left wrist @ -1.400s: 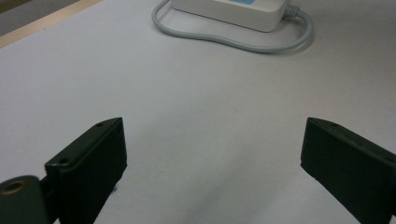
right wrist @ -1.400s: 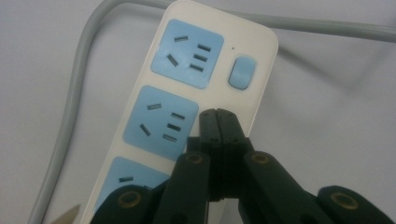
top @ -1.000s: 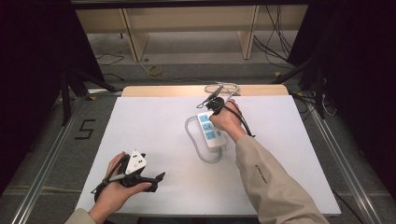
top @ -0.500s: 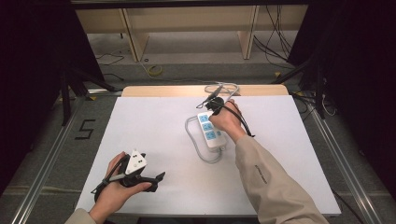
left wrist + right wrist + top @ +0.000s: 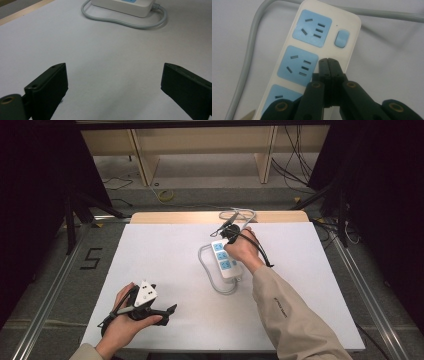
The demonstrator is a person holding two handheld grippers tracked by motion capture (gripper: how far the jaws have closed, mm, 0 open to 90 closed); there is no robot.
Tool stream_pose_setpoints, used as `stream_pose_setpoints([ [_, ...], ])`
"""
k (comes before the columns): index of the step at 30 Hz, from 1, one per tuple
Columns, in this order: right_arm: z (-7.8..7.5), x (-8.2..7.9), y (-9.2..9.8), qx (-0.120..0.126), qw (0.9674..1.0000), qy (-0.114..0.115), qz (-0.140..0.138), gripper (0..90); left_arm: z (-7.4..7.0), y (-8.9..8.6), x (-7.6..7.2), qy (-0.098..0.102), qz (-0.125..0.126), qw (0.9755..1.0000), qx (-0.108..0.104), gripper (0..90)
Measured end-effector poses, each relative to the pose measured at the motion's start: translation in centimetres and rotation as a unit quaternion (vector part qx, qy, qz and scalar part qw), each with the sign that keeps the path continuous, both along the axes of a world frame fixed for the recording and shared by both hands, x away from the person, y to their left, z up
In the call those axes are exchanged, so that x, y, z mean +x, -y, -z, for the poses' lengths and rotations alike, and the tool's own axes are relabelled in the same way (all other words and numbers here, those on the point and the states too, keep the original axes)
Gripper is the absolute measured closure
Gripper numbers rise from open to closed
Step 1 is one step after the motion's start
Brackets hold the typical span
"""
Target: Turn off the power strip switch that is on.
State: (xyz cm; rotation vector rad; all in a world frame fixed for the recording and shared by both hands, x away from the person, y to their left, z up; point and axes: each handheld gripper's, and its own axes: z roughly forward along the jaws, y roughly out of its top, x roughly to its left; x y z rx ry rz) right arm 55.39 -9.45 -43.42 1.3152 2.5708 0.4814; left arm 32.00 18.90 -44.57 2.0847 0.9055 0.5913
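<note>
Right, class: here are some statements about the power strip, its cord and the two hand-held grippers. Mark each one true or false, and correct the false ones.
1. The right hand-held gripper has its jaws closed together over the power strip. True.
2. The left hand-held gripper grips the grey cord. False: its jaws stand wide apart over bare table, away from the cord.
3. The power strip has blue socket faces and a blue switch. True.
4. A plug sits in one socket. False: the visible sockets are free.
</note>
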Motion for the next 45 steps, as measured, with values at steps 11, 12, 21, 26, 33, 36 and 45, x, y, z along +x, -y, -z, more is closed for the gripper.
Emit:
stream_pose_setpoints([
  [11,0.1,-0.26,0.2,0.01,0.9999,0.009,0.003,90.0,0.0,0.01,0.0,0.0,-0.001,1.0,-0.002,6.8],
  [12,0.1,-0.26,0.2,0.01,0.9999,0.009,0.003,90.0,0.0,0.0,0.0,0.0,-0.001,1.0,-0.001,6.8],
  [21,0.14,-0.35,0.33,0.016,0.9998,0.011,0.004,90.0,0.01,0.0,-0.01,0.001,-0.001,1.0,0.0,6.8],
  [26,0.1,-0.32,0.34,0.018,0.9998,0.008,0.008,90.0,0.01,0.02,-0.02,0.002,-0.001,1.0,-0.001,6.8],
  [33,0.14,-0.3,0.39,0.019,0.9997,0.012,0.004,90.0,0.0,0.0,-0.01,0.001,-0.001,1.0,0.0,6.7],
  [36,0.13,-0.3,0.4,0.02,0.9997,0.012,0.004,90.0,0.0,0.0,0.0,0.001,0.0,1.0,0.0,6.8],
  [45,-0.15,-0.3,0.51,0.022,0.9996,0.018,0.002,90.0,0.04,0.05,0.01,0.002,-0.002,1.0,-0.003,6.8],
])
